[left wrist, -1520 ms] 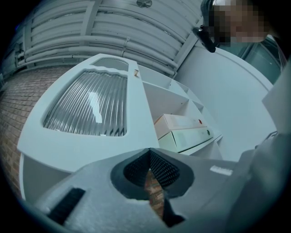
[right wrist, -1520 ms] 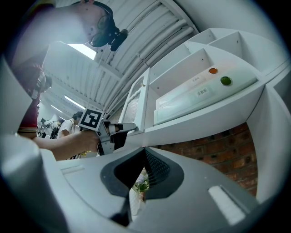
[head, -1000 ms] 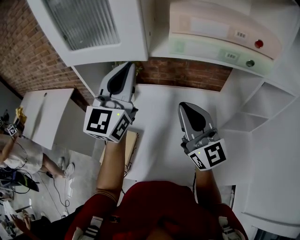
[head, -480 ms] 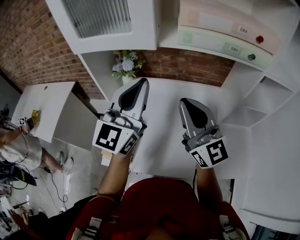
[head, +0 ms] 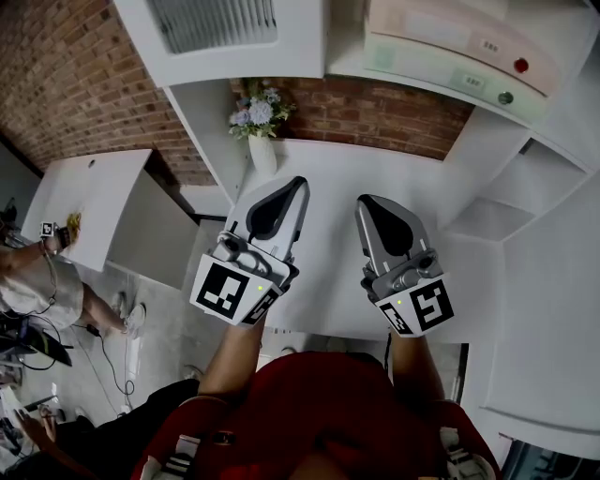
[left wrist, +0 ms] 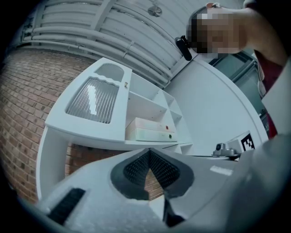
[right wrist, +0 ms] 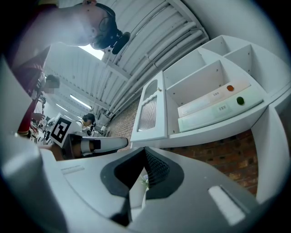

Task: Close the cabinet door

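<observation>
The cabinet door point(head: 220, 28), a white frame round ribbed glass, hangs high at the top left of the wall cabinet point(head: 562, 103) and looks flat against its front. In the left gripper view the same cabinet door point(left wrist: 93, 100) covers the left compartment. My left gripper point(head: 298, 183) is shut and empty, low over the white table point(head: 337, 178) and well below the door. My right gripper point(head: 367, 202) is beside it, jaws together, holding nothing. Both point up toward the cabinet, the left gripper point(left wrist: 148, 152) and the right gripper point(right wrist: 145, 151) alike.
A pink box point(head: 441, 23) and a green box point(head: 450, 75) lie on the open shelf right of the door. A vase of flowers point(head: 258, 117) stands at the table's back left by the brick wall point(head: 375, 112). A person point(head: 33, 281) is far left.
My left gripper has come down and to the right, away from the door, and sits level with the right gripper. The vase has come into view. The right gripper shifted slightly.
</observation>
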A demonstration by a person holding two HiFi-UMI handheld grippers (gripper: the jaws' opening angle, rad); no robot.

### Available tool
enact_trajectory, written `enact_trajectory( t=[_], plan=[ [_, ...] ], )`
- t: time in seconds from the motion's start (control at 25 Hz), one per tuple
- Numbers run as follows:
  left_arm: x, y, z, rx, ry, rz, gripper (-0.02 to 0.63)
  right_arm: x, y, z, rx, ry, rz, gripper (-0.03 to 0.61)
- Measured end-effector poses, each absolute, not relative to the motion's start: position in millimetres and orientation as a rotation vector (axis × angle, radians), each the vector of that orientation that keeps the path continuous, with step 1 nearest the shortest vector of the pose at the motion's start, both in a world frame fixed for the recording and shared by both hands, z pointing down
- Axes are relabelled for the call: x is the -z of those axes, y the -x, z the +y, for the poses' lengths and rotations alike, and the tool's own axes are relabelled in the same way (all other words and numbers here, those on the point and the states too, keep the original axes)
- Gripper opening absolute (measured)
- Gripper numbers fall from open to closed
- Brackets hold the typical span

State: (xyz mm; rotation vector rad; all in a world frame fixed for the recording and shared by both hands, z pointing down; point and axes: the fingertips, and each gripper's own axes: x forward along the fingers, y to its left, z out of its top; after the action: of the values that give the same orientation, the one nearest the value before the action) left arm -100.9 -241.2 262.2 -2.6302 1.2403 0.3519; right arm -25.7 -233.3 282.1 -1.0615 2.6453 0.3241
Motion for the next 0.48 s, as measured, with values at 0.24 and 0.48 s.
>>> enact_trajectory(
  t=[0.24,0.48],
  plan=[
    [-266.0,103.9,-229.8,-0.357,2.638,1.236,0.0,-286.2,31.3,-224.3,-0.322,1.059,2.652,0.012],
    [-265.0,109.1,-225.8,-0.362,2.633,1.24,0.0,-287.0,38.5,-220.9,-0.33,1.051,2.669,0.012]
  ],
)
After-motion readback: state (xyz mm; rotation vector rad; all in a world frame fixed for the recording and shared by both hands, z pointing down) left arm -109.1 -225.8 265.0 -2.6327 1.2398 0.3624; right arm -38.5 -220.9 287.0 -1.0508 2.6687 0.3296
